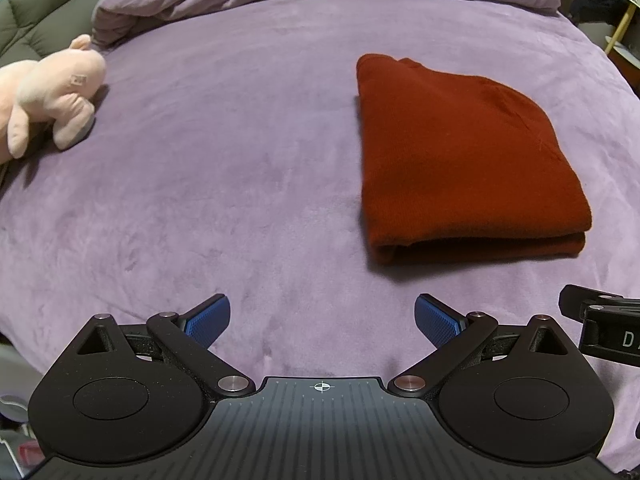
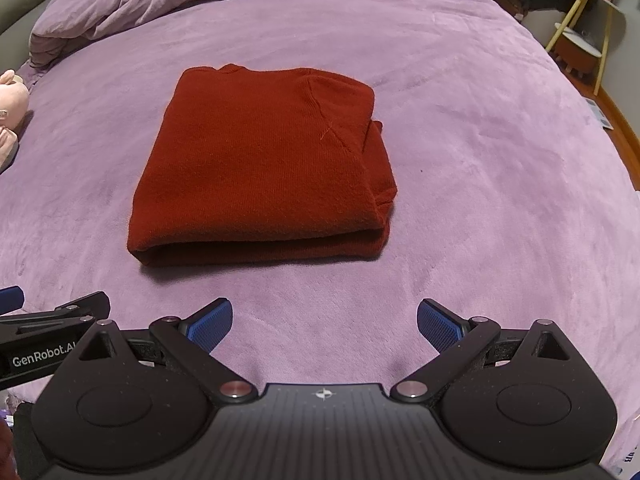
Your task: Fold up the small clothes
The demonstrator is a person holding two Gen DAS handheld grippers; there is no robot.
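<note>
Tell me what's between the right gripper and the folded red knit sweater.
Only bare purple plush blanket separates the open right gripper from the folded red knit sweater, per the right wrist view.

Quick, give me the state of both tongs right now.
Left tongs: open, holding nothing, above the purple plush bedspread.
Right tongs: open, holding nothing, short of the folded rust-red knit sweater.

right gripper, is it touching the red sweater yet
Apart. The right wrist view shows the open right gripper short of the folded red sweater, with a strip of bare purple blanket between them.
</note>
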